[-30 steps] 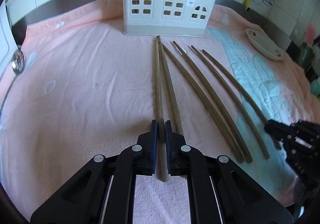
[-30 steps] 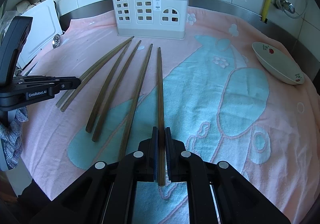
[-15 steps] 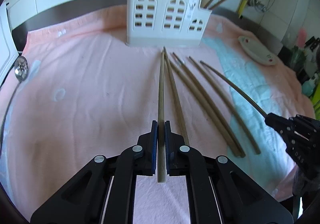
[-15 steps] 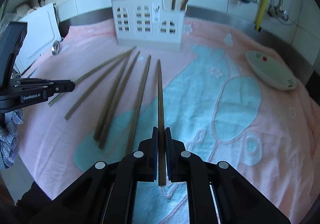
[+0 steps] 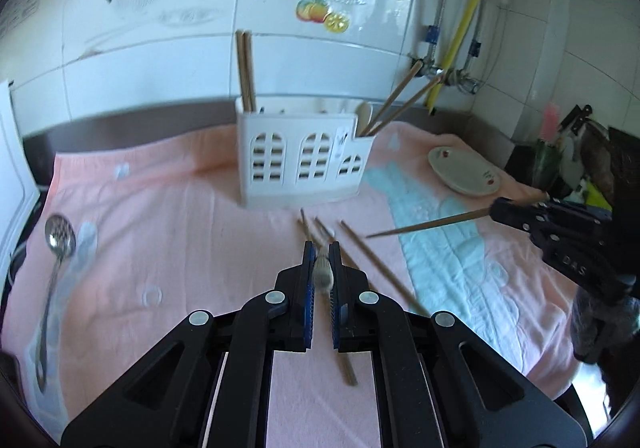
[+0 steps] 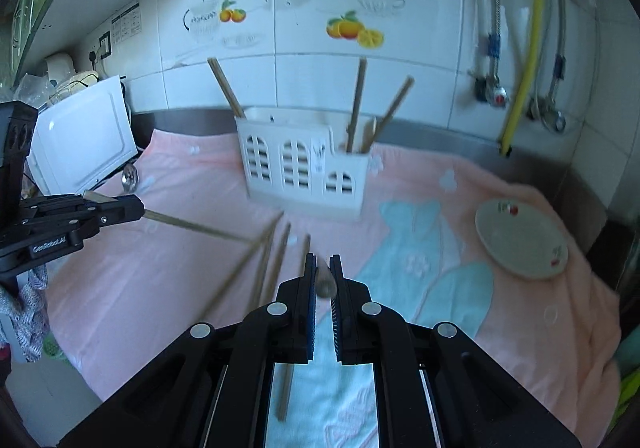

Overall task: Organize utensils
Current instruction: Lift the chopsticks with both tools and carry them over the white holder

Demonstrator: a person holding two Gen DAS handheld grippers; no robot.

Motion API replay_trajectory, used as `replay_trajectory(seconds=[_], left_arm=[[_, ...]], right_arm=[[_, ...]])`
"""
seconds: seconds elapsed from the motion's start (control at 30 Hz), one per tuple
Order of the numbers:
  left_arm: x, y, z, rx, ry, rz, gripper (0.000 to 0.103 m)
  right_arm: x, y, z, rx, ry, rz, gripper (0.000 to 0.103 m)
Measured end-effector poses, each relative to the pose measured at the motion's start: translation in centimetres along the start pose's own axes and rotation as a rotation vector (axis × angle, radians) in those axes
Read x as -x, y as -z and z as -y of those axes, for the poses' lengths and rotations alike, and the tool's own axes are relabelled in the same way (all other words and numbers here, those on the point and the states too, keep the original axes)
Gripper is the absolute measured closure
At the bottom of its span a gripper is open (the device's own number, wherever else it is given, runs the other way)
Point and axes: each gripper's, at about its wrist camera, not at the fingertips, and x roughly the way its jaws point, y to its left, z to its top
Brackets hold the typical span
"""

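Observation:
My left gripper (image 5: 321, 254) is shut on a wooden chopstick (image 5: 322, 275), seen end-on and raised off the towel; from the right wrist view that chopstick (image 6: 192, 225) slants out from it. My right gripper (image 6: 323, 266) is shut on another chopstick (image 6: 325, 283), also end-on; in the left wrist view it (image 5: 428, 225) points left, above the towel. The white utensil holder (image 5: 302, 164) stands at the back with chopsticks (image 5: 245, 72) upright in it. Several chopsticks (image 6: 276, 264) lie on the pink towel (image 5: 160, 232) below both grippers.
A metal ladle (image 5: 52, 280) lies at the towel's left edge. A white dish (image 6: 520, 244) sits at the right. A white appliance (image 6: 80, 140) stands at the left. Tiled wall with pipes and a yellow hose (image 6: 524, 48) is behind.
Both grippers have lifted and tilted up, each carrying its chopstick off the towel; the views now face the holder and wall instead of looking down at the towel.

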Motion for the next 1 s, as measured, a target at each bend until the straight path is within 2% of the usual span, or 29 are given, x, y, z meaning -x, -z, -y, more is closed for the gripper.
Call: replay_trajectory(seconds=[0.2,0.47,0.77,1.0], left_arm=[[-0.1,-3.1,0.0,-0.038,0.013,0.002,0.098],[0.0,-7.8,-0.4,-0.072,0.009,0.022,0.098],[3.2,-13.0,0.5,-0.115,0.014,0.125,0.098],[4.5,-17.4,0.6,-0.131,-0.018,0.202,0.098]], right_arm=[[-0.4,-4.0,0.4,0.016,-0.010,-0.022,0.096],[0.8,-10.3,1.7,0.026,0.005,0.008,0.096],[1.3,-15.9,1.8,0.012,-0.026,0.043,0.096],[0.1,-18.3,1.2,0.031,0.017,0.075,0.096]])
